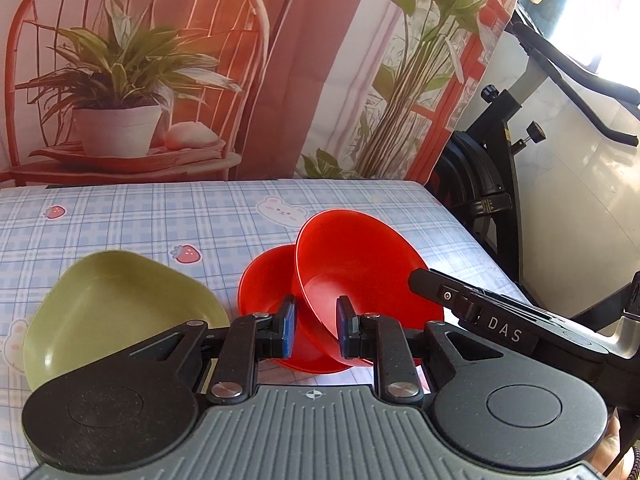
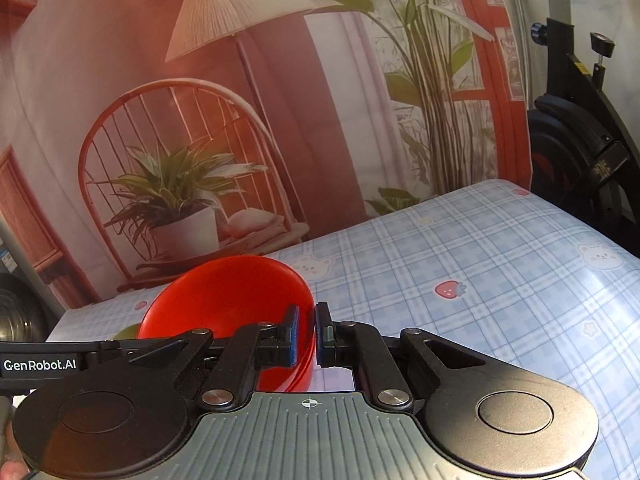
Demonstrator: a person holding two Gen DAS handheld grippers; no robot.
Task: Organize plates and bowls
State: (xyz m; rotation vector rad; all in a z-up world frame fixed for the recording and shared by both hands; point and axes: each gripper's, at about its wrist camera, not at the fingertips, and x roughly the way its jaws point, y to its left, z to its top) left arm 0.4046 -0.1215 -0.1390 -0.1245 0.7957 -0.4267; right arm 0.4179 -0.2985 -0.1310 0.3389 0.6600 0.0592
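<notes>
A tilted red bowl (image 1: 360, 264) is held above a second red bowl (image 1: 264, 280) that rests on the table. My left gripper (image 1: 314, 330) straddles the tilted bowl's near rim with its jaws a little apart, not clearly clamping it. A green plate (image 1: 116, 312) lies to the left. My right gripper (image 2: 306, 334) is shut on the red bowl's rim (image 2: 228, 300) and holds it tilted above the table; its body shows in the left wrist view (image 1: 500, 322).
The table carries a blue plaid cloth (image 2: 480, 280) with strawberries and bears. A printed backdrop (image 1: 200, 60) hangs behind the far edge. An exercise bike (image 1: 500, 160) stands off the table's right side.
</notes>
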